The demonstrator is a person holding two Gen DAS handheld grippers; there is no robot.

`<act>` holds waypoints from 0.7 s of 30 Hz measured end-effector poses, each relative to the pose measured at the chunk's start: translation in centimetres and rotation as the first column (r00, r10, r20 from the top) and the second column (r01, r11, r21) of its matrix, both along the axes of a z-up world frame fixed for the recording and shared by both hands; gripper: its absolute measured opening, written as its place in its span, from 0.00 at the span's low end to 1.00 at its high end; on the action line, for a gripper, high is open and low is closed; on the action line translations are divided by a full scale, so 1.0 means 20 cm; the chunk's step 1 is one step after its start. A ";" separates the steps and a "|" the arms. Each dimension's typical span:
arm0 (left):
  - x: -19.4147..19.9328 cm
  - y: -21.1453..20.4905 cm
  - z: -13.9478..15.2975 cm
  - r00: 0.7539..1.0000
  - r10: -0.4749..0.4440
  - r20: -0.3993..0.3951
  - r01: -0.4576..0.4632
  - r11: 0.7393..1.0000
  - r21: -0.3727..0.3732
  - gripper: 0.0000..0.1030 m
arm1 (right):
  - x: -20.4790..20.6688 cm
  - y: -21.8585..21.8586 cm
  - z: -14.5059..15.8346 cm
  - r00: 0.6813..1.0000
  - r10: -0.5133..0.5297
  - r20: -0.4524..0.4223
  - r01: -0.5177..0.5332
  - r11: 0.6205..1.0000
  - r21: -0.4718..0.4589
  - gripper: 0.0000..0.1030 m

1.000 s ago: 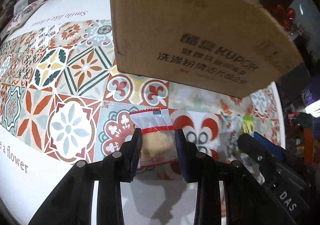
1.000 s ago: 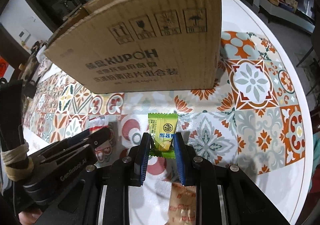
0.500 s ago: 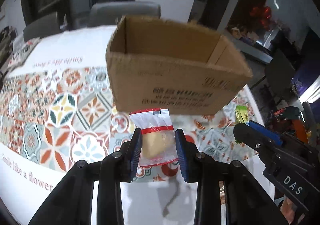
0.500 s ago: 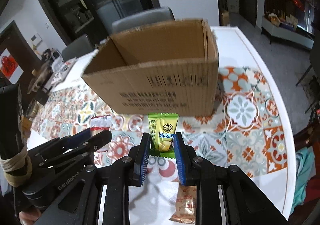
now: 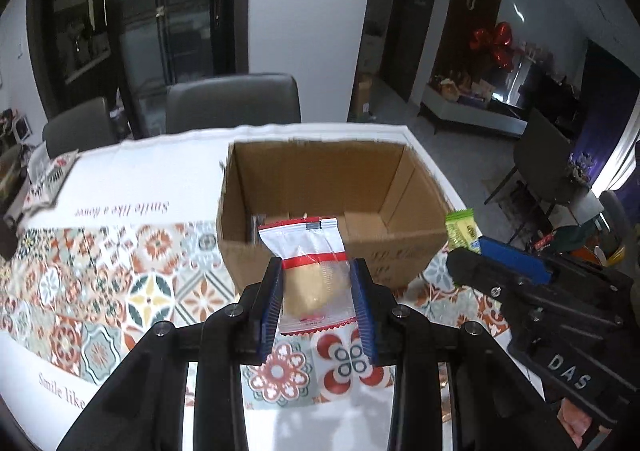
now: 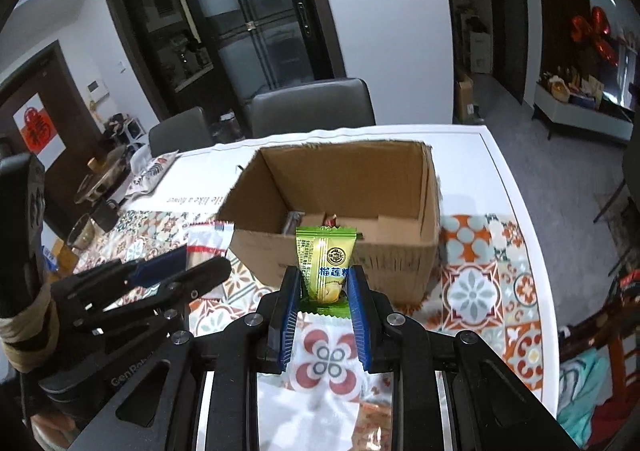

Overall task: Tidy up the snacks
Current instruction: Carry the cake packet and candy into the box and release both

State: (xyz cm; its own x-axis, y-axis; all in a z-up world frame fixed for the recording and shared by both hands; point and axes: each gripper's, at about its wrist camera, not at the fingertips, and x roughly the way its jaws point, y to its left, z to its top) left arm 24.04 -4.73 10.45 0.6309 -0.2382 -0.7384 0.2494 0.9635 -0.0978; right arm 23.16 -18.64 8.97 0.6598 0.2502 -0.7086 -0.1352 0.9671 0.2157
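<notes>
My left gripper (image 5: 316,283) is shut on a clear snack packet with a red stripe (image 5: 310,271), held in the air in front of the open cardboard box (image 5: 304,167). My right gripper (image 6: 324,287) is shut on a green and yellow snack packet (image 6: 325,263), also raised before the box (image 6: 344,167). Each gripper shows in the other's view: the right one with its green packet (image 5: 462,229) to the right, the left one with its clear packet (image 6: 204,239) to the left. A few snacks lie on the box floor (image 6: 320,219).
The box stands on a patterned tablecloth (image 5: 100,271) over a white table (image 6: 520,203). An orange snack packet (image 6: 372,427) lies on the table under my right gripper. Grey chairs (image 5: 232,103) stand behind the table. Dishes and clutter (image 6: 100,179) sit at the far left.
Both grippers have risen from the table with their packets, from below the box's rim to above it, so the inside of the box now shows.
</notes>
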 end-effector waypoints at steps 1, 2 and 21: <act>0.02 0.00 0.02 1.000 0.000 0.011 0.000 1.000 0.004 0.32 | 0.01 0.00 0.01 1.000 0.003 0.004 -0.003 1.000 -0.002 0.25; 0.03 0.00 0.03 1.000 0.001 0.018 -0.001 1.000 0.007 0.32 | 0.03 0.00 0.02 1.000 0.004 0.007 -0.004 1.000 -0.005 0.25; 0.46 -0.04 0.01 1.000 -0.002 -0.025 0.004 0.997 0.075 0.34 | 0.38 0.01 0.08 1.000 0.027 0.007 -0.027 0.996 -0.080 0.25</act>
